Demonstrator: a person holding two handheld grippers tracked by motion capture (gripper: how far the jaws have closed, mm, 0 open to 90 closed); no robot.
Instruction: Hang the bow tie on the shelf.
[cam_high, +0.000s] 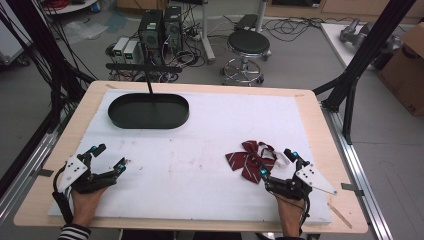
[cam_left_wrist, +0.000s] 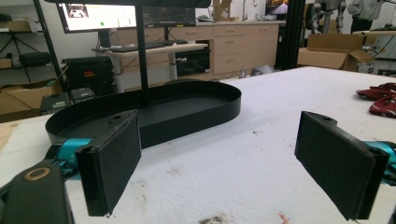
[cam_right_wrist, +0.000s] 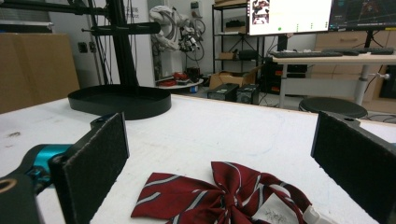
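High view: a wooden table (cam_high: 310, 107) covered by a white mat (cam_high: 200, 150). The left gripper (cam_high: 109, 157) lies at the near left of the mat, held by the person's left hand (cam_high: 86, 199); its jaws stand wide apart with nothing between them. The right gripper (cam_high: 280, 161) lies at the near right, held by the right hand (cam_high: 289, 210), jaws likewise spread wide and empty.

A dark red bow tie with pale stripes (cam_high: 251, 160) lies flat on the mat just ahead of the right gripper — its right-hand edge appears to fall between the jaw tips, though contact cannot be judged from this height. A white strap or tag (cam_high: 280, 157) sits at the bow's right side.

A black oval tray (cam_high: 148, 110) rests on the far left part of the mat, with a thin black post (cam_high: 148, 80) rising from it to a crossbar (cam_high: 142, 66).

Left gripper view: the two black padded jaws frame bare mat; the oval tray (cam_left_wrist: 187, 109) lies beyond them, and the bow tie (cam_left_wrist: 379, 97) shows at the far right edge.

Right gripper view: the bow tie (cam_right_wrist: 219, 193) lies on the mat between and just ahead of the open jaws — neither pad touches it.

Beyond the table: a black stool (cam_high: 248, 44) and computer towers (cam_high: 160, 27) on the floor.
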